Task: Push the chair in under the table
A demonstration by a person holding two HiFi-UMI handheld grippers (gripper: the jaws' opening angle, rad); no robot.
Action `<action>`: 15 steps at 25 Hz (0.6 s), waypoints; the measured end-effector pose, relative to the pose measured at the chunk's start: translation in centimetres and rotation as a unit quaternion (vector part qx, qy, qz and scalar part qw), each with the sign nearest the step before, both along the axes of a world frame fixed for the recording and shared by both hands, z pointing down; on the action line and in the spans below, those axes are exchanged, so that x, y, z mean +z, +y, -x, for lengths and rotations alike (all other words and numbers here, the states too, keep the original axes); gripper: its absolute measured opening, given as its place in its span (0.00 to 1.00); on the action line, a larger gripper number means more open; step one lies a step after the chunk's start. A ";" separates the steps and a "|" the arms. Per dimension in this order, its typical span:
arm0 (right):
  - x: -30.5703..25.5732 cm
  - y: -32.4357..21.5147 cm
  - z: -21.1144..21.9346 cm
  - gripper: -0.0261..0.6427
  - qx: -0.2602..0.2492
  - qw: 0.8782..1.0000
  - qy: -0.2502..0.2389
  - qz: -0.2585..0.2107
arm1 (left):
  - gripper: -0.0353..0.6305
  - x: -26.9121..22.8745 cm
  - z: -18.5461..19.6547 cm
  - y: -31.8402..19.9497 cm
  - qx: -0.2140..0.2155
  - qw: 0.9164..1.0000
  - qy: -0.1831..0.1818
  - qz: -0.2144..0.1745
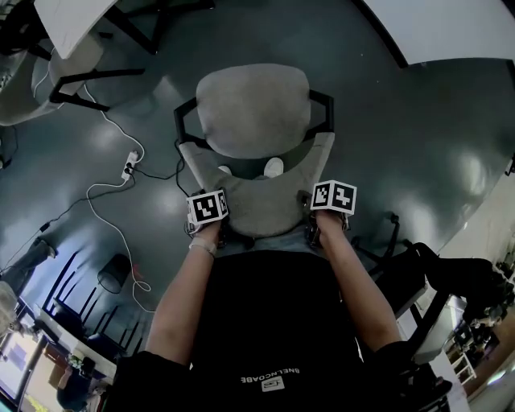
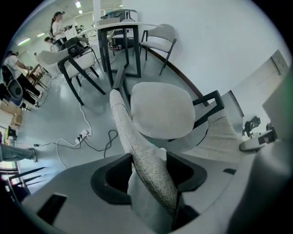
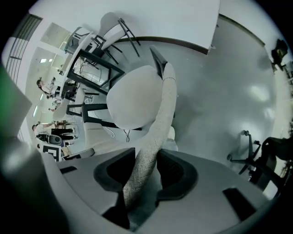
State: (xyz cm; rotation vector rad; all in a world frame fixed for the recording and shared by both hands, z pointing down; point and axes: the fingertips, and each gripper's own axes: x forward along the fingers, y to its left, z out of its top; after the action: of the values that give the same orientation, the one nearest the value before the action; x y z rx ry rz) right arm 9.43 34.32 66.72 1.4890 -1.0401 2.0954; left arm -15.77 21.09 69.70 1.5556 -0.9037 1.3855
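Note:
A grey fabric chair stands on the dark floor in front of me, its round seat (image 1: pixel 253 109) facing away and its black frame showing at both sides. I hold the top edge of its backrest (image 1: pixel 265 201) from above with both grippers. My left gripper (image 1: pixel 213 221) is at the left end. In the left gripper view the backrest (image 2: pixel 137 151) runs between that gripper's (image 2: pixel 149 178) jaws, which have drawn in onto the fabric. My right gripper (image 1: pixel 328 213) is at the right end. In the right gripper view the backrest (image 3: pixel 158 128) is pinched in that gripper (image 3: pixel 146 176).
A white table (image 1: pixel 72 24) on black legs stands at the far left with another grey chair (image 1: pixel 32 80) by it. A white power strip (image 1: pixel 130 165) and cables lie on the floor to the left. A black swivel chair (image 1: pixel 451 282) is at my right. A white wall (image 1: pixel 459 28) rises beyond.

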 end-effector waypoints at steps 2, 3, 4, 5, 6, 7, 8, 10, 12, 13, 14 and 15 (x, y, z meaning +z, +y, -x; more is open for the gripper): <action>-0.1 -1.1 -0.7 0.27 -0.014 1.000 0.002 -0.006 | 0.42 0.0 -0.4 -0.4 -0.015 1.000 -0.002 0.003; -0.1 -1.7 -1.2 0.27 -0.016 1.000 0.005 -0.011 | 0.41 0.1 -0.6 -0.7 -0.022 1.000 -0.001 0.004; 0.0 -2.5 -1.6 0.27 -0.017 1.000 0.010 -0.017 | 0.41 0.3 -0.9 -1.1 -0.029 1.000 0.000 0.005; 0.1 -3.1 -2.0 0.27 -0.020 0.999 0.016 -0.022 | 0.41 0.4 -1.2 -1.5 -0.035 0.999 0.001 0.005; 0.1 -3.7 -2.4 0.27 -0.024 0.999 0.022 -0.026 | 0.41 0.4 -1.4 -1.7 -0.040 0.999 0.001 0.005; 0.0 -4.1 -2.8 0.27 -0.030 0.999 0.027 -0.029 | 0.40 0.3 -1.6 -1.9 -0.044 0.999 0.000 0.005; -0.1 -4.5 -3.1 0.26 -0.034 0.998 0.032 -0.031 | 0.39 0.2 -1.8 -2.0 -0.048 0.999 -0.002 0.004; -0.1 -5.4 -3.7 0.26 -0.040 0.998 0.039 -0.034 | 0.38 0.1 -2.2 -2.5 -0.062 0.998 -0.001 0.004; 0.0 -6.6 -4.3 0.25 -0.040 0.998 0.043 -0.034 | 0.37 0.1 -2.5 -3.2 -0.077 0.997 0.003 0.008; 0.0 -7.2 -4.5 0.25 -0.040 0.998 0.044 -0.033 | 0.37 0.1 -2.6 -3.5 -0.084 0.996 0.004 0.011; -0.1 -7.7 -4.8 0.25 -0.039 0.998 0.044 -0.031 | 0.37 0.0 -2.7 -3.9 -0.091 0.996 0.006 0.014; -0.1 -8.3 -4.9 0.25 -0.040 0.998 0.046 -0.029 | 0.36 0.0 -2.8 -4.2 -0.097 0.995 0.007 0.017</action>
State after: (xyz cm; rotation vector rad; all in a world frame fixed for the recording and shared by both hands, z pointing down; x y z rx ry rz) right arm 14.36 26.03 66.63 1.5311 -1.1161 1.9390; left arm -13.01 16.88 69.71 1.4117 -0.9893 1.2441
